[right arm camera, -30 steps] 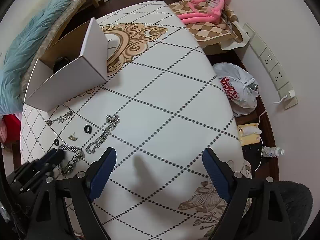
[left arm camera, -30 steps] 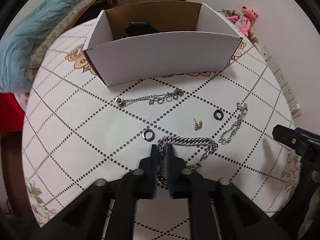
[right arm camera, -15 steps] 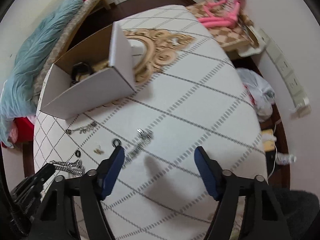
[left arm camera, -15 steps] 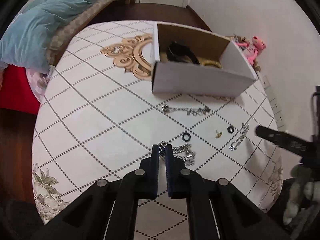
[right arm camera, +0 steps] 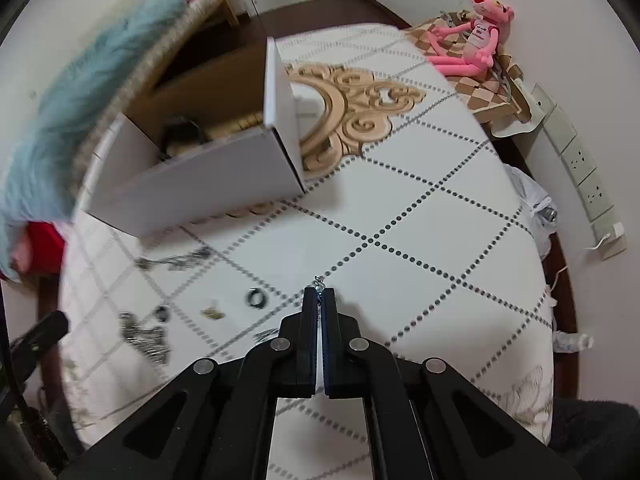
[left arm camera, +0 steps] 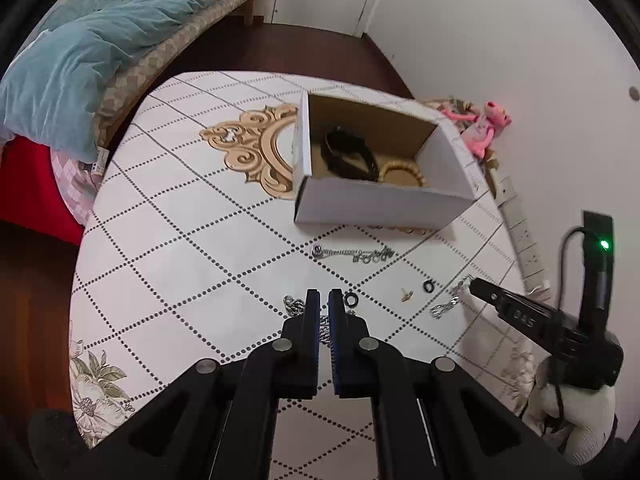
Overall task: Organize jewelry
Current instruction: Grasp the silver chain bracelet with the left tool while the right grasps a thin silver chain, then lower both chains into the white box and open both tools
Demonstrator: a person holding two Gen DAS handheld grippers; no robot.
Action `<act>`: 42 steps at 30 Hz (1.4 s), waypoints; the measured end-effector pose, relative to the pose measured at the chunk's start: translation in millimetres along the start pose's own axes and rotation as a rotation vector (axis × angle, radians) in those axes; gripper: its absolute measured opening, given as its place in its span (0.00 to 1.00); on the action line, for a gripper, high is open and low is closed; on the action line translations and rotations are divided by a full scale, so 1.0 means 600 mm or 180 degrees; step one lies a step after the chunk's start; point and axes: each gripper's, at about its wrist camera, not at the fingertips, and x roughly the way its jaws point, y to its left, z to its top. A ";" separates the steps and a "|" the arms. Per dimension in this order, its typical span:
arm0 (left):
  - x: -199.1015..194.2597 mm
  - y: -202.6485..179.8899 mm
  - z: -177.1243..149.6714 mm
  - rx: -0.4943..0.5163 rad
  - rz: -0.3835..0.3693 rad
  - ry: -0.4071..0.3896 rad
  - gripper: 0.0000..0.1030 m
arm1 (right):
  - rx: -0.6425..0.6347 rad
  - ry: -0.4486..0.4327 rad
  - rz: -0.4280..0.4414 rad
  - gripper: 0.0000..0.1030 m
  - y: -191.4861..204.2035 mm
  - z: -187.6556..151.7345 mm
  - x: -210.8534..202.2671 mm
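My left gripper (left arm camera: 324, 296) is shut on a heavy silver curb chain (left arm camera: 294, 305), held above the table. My right gripper (right arm camera: 319, 294) is shut on the end of a thin silver chain (right arm camera: 319, 282); that chain (left arm camera: 448, 304) trails on the table below it in the left wrist view. An open white cardboard box (left arm camera: 376, 200) holds a black bracelet (left arm camera: 348, 154) and a gold bracelet (left arm camera: 400, 172). On the table lie a silver charm bracelet (left arm camera: 352, 253), two black rings (left arm camera: 352, 300) (left arm camera: 428, 286) and a gold earring (left arm camera: 406, 294).
The round table (left arm camera: 180, 240) has a white dotted-diamond cloth with a gold ornament (left arm camera: 260, 152). A bed with a blue blanket (left arm camera: 80, 52) is at the left. A pink plush toy (right arm camera: 472, 40) and wall sockets (right arm camera: 580, 168) are at the right.
My left gripper rose and pulled back with the curb chain. My right gripper went from wide open to shut on the thin silver chain's end.
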 end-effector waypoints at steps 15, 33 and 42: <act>0.114 0.030 -0.030 -0.0324 0.0169 0.0466 0.54 | 0.0123 -0.0101 0.0096 0.01 -0.033 -0.032 -0.049; 0.032 -0.026 -0.011 0.0085 -0.0100 0.0006 0.05 | 0.0161 -0.0151 0.0421 0.01 -0.037 -0.023 -0.096; -0.052 -0.059 0.078 0.0160 -0.0374 -0.0302 0.05 | -0.0044 -0.0342 0.0787 0.01 0.015 0.059 -0.169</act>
